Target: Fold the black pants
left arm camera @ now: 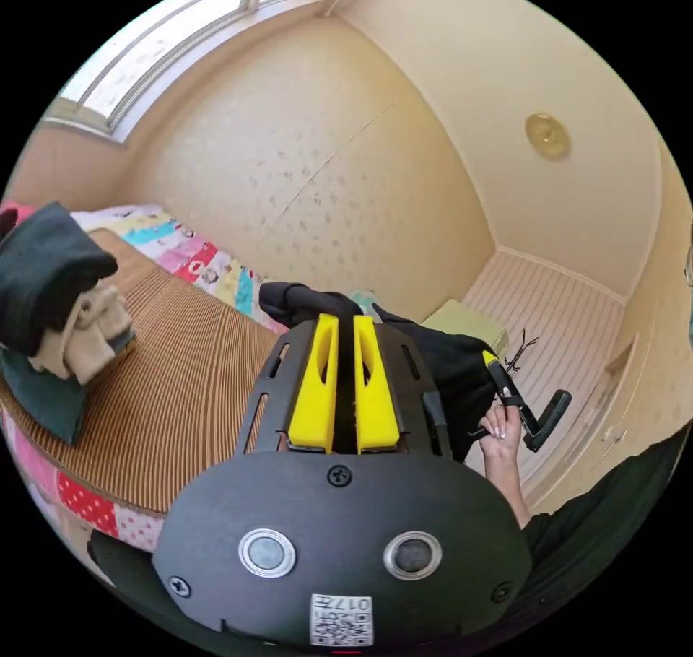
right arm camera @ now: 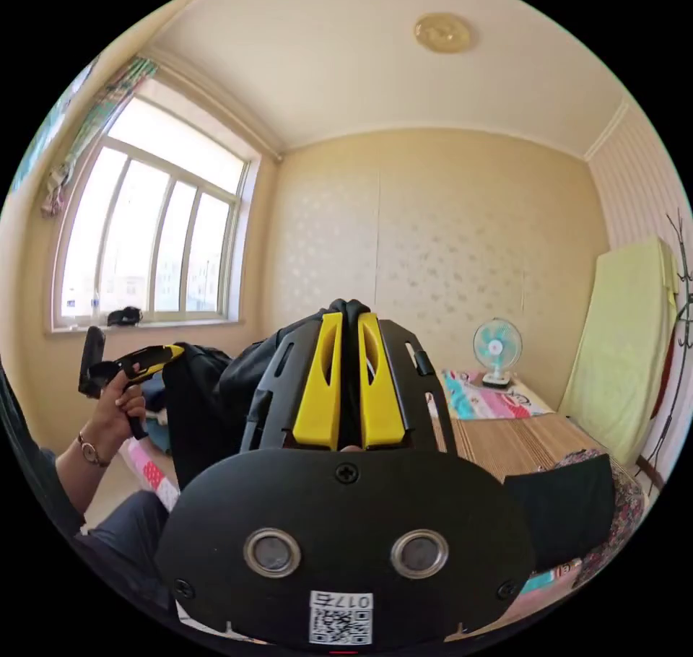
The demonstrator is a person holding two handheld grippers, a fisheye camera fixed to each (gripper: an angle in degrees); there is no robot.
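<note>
The black pants (left arm camera: 447,368) hang bunched in the air between both grippers. In the left gripper view my left gripper (left arm camera: 345,319) has its yellow jaws nearly together with black cloth pinched in the slit. Further right a hand holds my right gripper (left arm camera: 498,368) at the far edge of the pants. In the right gripper view my right gripper (right arm camera: 349,316) is shut on a fold of the black pants (right arm camera: 209,397), which bulges above the jaw tips. My left gripper (right arm camera: 162,355) appears at the left, held in a hand and touching the same cloth.
A brown striped mat (left arm camera: 173,390) covers the bed over a patchwork quilt (left arm camera: 195,256). A stack of folded clothes (left arm camera: 58,310) sits on it. A folded dark cloth (right arm camera: 563,502), a small fan (right arm camera: 497,350), a yellow-green mattress (right arm camera: 621,346) and a window (right arm camera: 144,238) are nearby.
</note>
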